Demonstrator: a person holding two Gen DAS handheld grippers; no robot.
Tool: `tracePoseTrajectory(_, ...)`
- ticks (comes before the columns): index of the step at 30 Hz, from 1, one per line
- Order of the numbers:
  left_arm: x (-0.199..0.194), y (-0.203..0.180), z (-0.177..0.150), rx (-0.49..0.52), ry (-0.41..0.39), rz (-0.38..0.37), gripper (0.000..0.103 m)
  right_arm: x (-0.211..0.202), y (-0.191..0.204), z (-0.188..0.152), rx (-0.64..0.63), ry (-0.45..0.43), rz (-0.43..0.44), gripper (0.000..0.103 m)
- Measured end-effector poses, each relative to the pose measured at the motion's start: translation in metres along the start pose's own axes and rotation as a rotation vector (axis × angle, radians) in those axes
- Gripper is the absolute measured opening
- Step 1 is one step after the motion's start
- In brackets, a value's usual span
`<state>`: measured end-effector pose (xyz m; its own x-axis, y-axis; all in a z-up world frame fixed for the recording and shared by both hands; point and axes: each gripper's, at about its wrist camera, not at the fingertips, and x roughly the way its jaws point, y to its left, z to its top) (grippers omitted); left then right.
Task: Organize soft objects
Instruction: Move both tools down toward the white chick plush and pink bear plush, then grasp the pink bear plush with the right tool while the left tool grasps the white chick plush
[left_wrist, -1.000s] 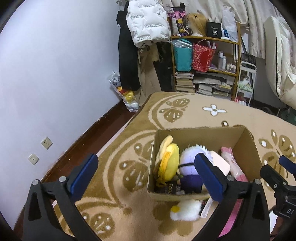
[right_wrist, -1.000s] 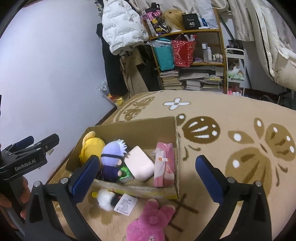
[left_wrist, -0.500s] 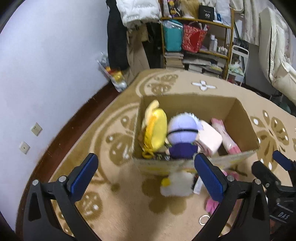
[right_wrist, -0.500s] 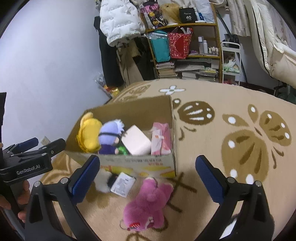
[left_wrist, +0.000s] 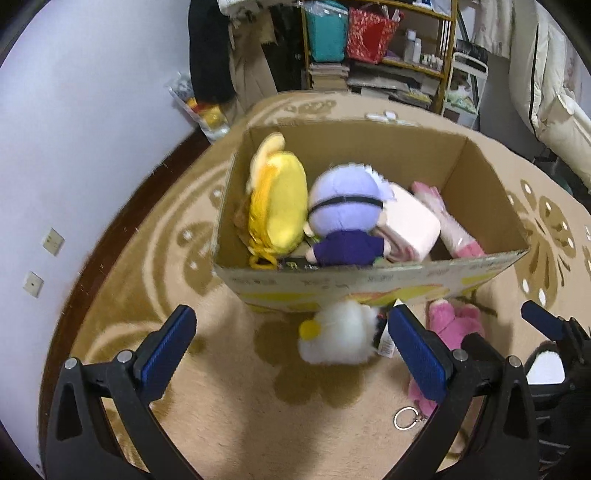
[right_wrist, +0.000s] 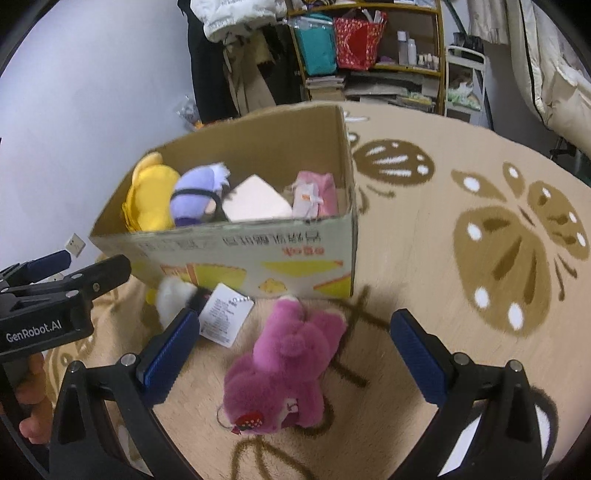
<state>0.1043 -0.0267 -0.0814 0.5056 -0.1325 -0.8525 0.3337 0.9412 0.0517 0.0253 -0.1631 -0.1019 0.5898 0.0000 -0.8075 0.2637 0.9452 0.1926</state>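
Observation:
A cardboard box stands on the rug and holds a yellow plush, a purple-haired doll, a pale pink cushion and a pink packet. A white plush with a paper tag lies on the rug against the box front. A pink bear plush lies beside it. My left gripper is open above the white plush. My right gripper is open above the pink bear.
A patterned tan rug covers the floor. A shelf with bags and books, hanging coats and bedding stand behind the box. A white wall with sockets is at left. A metal key ring lies on the rug.
Both grippers have moved down and tilted toward the floor. The white plush and pink bear in front of the box now sit between the open fingers.

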Motion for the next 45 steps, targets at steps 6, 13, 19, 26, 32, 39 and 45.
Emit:
tracePoseTrajectory(6,0.020,-0.007,-0.005,0.019,0.054,0.025,0.103,0.016,-0.001,-0.007,0.036,0.068,0.011,0.103)
tracePoseTrajectory(13,0.039,-0.018,-0.008,0.044,0.102,0.023,0.103,0.033,-0.002,-0.011,0.042,0.111,0.008,0.103)
tracePoseTrajectory(19,0.055,-0.013,-0.007,-0.020,0.134,0.001,0.102,0.046,-0.002,-0.015,0.037,0.157,0.007,0.103)
tracePoseTrajectory(26,0.066,-0.008,-0.008,-0.054,0.149,-0.031,0.102,0.056,0.000,-0.020,0.029,0.201,-0.003,0.088)
tracePoseTrajectory(32,0.073,-0.007,-0.008,-0.060,0.153,-0.040,0.102,0.058,0.008,-0.022,0.020,0.207,0.005,0.082)
tracePoseTrajectory(39,0.076,-0.009,-0.016,-0.065,0.152,-0.070,0.094,0.060,0.005,-0.023,0.058,0.238,0.025,0.082)
tracePoseTrajectory(45,0.072,-0.011,-0.016,-0.047,0.147,-0.114,0.074,0.054,0.005,-0.032,0.045,0.235,0.034,0.074)
